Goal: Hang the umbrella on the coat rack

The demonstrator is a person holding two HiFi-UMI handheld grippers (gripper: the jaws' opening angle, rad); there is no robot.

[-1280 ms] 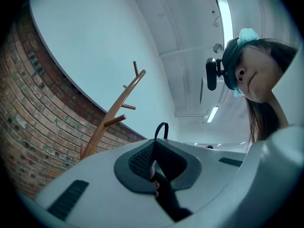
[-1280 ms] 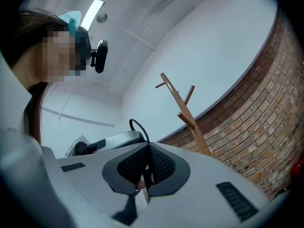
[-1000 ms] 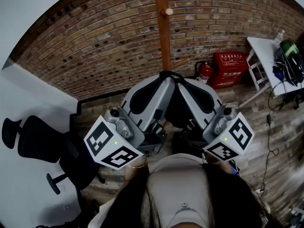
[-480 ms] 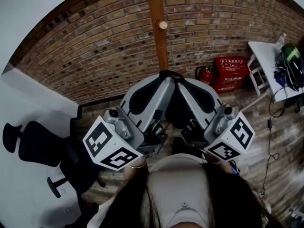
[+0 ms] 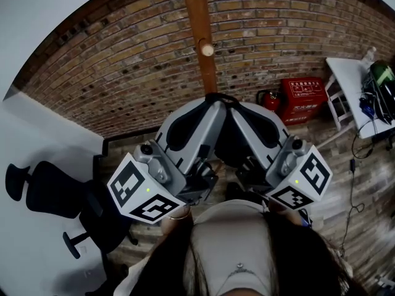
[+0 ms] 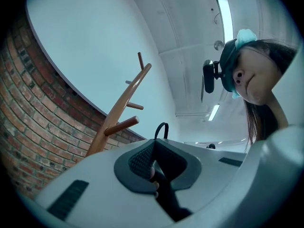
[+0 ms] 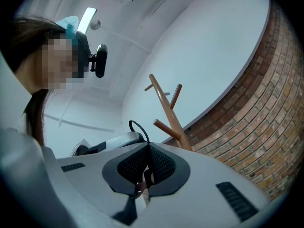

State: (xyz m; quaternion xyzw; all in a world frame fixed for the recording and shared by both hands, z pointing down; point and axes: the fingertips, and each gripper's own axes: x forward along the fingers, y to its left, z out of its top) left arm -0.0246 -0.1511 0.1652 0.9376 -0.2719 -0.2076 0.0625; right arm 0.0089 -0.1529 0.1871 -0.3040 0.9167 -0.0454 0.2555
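A dark folded umbrella [image 5: 237, 142] hangs between my two grippers, and its black wrist loop [image 5: 220, 95] sticks out above their tips. The left gripper [image 5: 214, 103] is shut on the umbrella's dark body [image 6: 167, 197], with the loop [image 6: 163, 127] rising past the jaws. My right gripper [image 5: 233, 103] is shut on it too, a strap [image 7: 142, 184] pinched between the pads and the loop [image 7: 137, 127] above. The wooden coat rack [image 5: 199, 36] stands straight ahead against the brick wall, one peg [image 5: 207, 49] just above the gripper tips. Both gripper views show the rack [image 6: 121, 113] [image 7: 168, 113] beyond the tips.
A fire extinguisher [image 5: 270, 100] and a red box [image 5: 303, 92] sit on the floor at the wall to the right. A white table [image 5: 355, 82] with bags and cables stands at far right. A black office chair [image 5: 43, 193] is at left.
The coat rack's pole and peg have slid left and lower in the head view, closer to the gripper tips. Both grippers keep the same hold on the umbrella.
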